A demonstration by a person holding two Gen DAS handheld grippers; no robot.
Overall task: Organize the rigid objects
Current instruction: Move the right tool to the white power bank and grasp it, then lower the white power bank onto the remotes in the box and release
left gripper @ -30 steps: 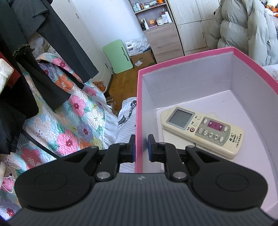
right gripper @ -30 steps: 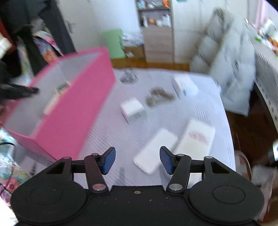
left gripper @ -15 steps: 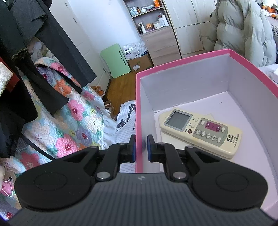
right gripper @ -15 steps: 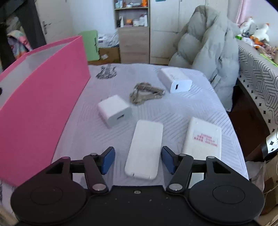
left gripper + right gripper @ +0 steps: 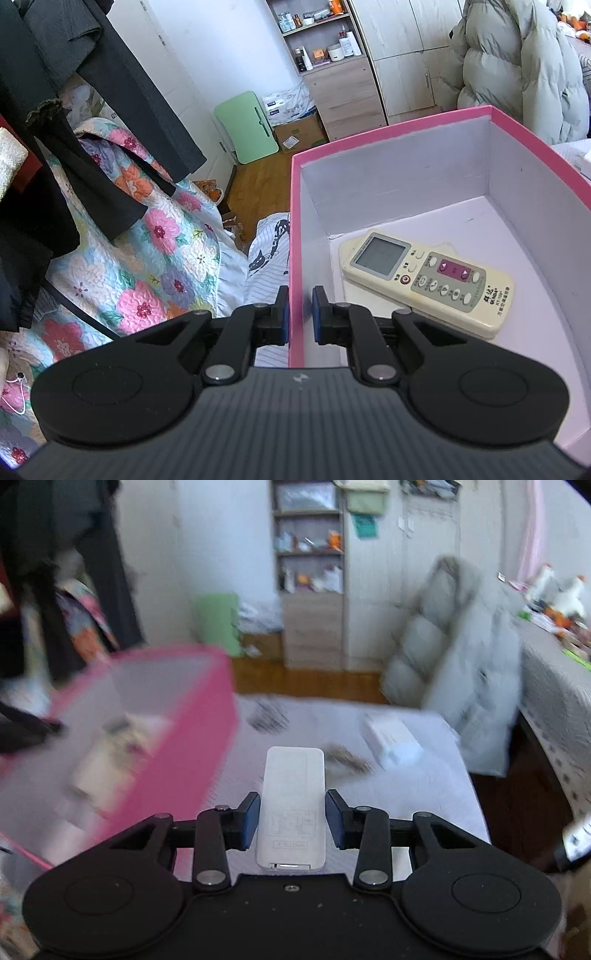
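Note:
My left gripper (image 5: pixel 298 314) is shut on the near left wall of a pink box (image 5: pixel 295 236) with a white inside. A cream remote with a screen (image 5: pixel 428 277) lies on the box floor. My right gripper (image 5: pixel 293 819) is shut on a flat white remote (image 5: pixel 293 794), held lifted above the white bed surface (image 5: pixel 424 794). The pink box (image 5: pixel 177 746) shows blurred at the left of the right wrist view, with the cream remote (image 5: pixel 107 753) inside.
On the bed lie a white box-shaped charger (image 5: pixel 391 738), a bunch of keys (image 5: pixel 347 758) and a dark small item (image 5: pixel 267 716). A grey puffer coat (image 5: pixel 461 672) hangs at the right. A floral quilt (image 5: pixel 140 266) and dark clothes (image 5: pixel 92 110) are left of the box.
My right gripper has closed on the flat white remote and lifted it, swinging toward the pink box. My left gripper still holds the box wall.

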